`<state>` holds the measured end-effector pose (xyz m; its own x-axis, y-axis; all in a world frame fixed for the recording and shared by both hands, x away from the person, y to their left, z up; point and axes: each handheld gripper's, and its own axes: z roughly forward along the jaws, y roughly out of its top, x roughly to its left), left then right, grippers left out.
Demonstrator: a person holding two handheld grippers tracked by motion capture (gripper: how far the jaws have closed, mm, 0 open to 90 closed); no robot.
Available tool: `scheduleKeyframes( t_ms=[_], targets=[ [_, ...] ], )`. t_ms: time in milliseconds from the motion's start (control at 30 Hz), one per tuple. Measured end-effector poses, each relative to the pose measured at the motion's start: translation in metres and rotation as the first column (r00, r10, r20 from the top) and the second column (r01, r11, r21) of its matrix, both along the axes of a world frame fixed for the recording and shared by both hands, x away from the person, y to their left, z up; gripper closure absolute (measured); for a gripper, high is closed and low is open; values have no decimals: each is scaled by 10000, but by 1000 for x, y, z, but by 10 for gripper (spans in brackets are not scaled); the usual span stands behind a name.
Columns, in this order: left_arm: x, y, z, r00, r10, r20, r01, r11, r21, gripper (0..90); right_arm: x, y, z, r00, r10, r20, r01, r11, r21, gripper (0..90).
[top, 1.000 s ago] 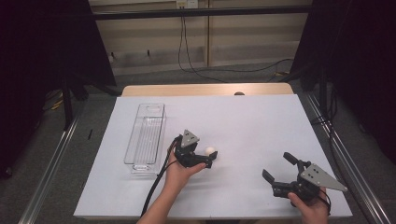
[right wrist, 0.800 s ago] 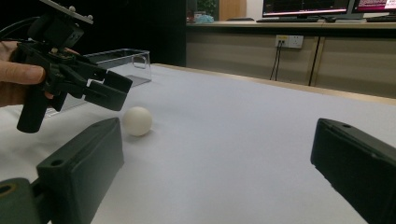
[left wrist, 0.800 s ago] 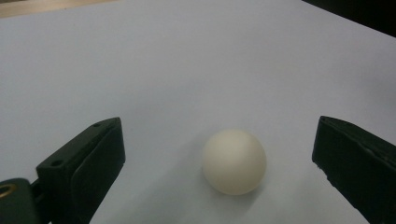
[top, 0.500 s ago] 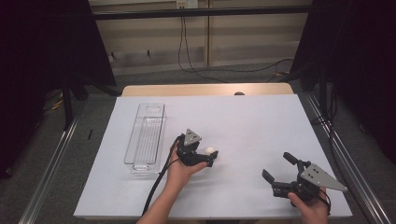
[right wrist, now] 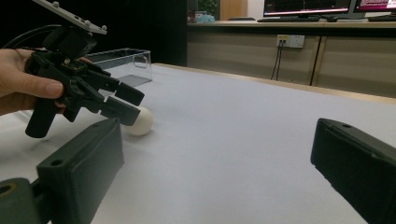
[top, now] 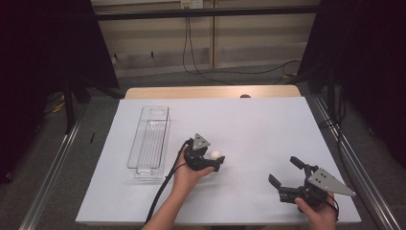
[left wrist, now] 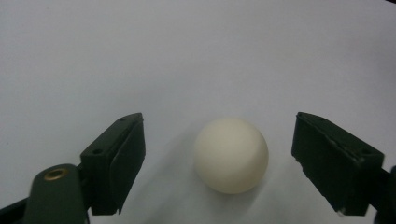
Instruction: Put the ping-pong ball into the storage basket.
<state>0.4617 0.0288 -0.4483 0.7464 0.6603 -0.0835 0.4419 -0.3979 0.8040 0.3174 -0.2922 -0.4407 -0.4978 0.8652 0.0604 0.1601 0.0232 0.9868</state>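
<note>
A cream-white ball (top: pixel 215 155) (left wrist: pixel 231 155) (right wrist: pixel 140 121) rests on the white table (top: pixel 249 124). My left gripper (top: pixel 216 160) (left wrist: pixel 219 163) (right wrist: pixel 127 103) straddles it, one black jaw on each side with gaps still showing, so the pads do not press on it. The jaws have just been closing around the ball. My right gripper (top: pixel 285 176) (right wrist: pixel 210 177) stands open near the table's front right, with nothing between its jaws.
A clear plastic bin (top: pixel 149 140) (right wrist: pixel 122 63) lies lengthwise on the table to the left of my left hand. The left gripper's cable (top: pixel 160 194) trails toward the front edge. A wooden strip (top: pixel 210 92) borders the table's far side.
The left gripper's jaws have drawn in a little around the ball. Both hands stay where they were.
</note>
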Motion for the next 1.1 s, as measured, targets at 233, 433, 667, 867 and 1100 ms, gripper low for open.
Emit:
scheduleKeyframes(
  t_ms=[233,433,667,867,1100],
  targets=[
    [0,-1,-2,9998,-73,-171,71,9999,-79,270,1,-1,0,9999,-40,100,40,10000,-30,21],
    [1,-2,-3,9995,-205,-248,200,9996,-191,325,0,-1,1,10000,-74,61,74,10000,39,21],
    [0,-4,-4,9989,-366,-289,361,9992,-183,400,0,-1,0,10000,-36,33,36,10000,-8,21],
    [1,-5,-4,9981,-485,-385,484,9988,-34,429,1,-1,0,9999,-79,87,78,10000,62,21],
    [1,-6,-6,9975,-532,-463,536,9985,89,451,1,-1,0,9999,-101,79,100,9999,68,21]
  ],
)
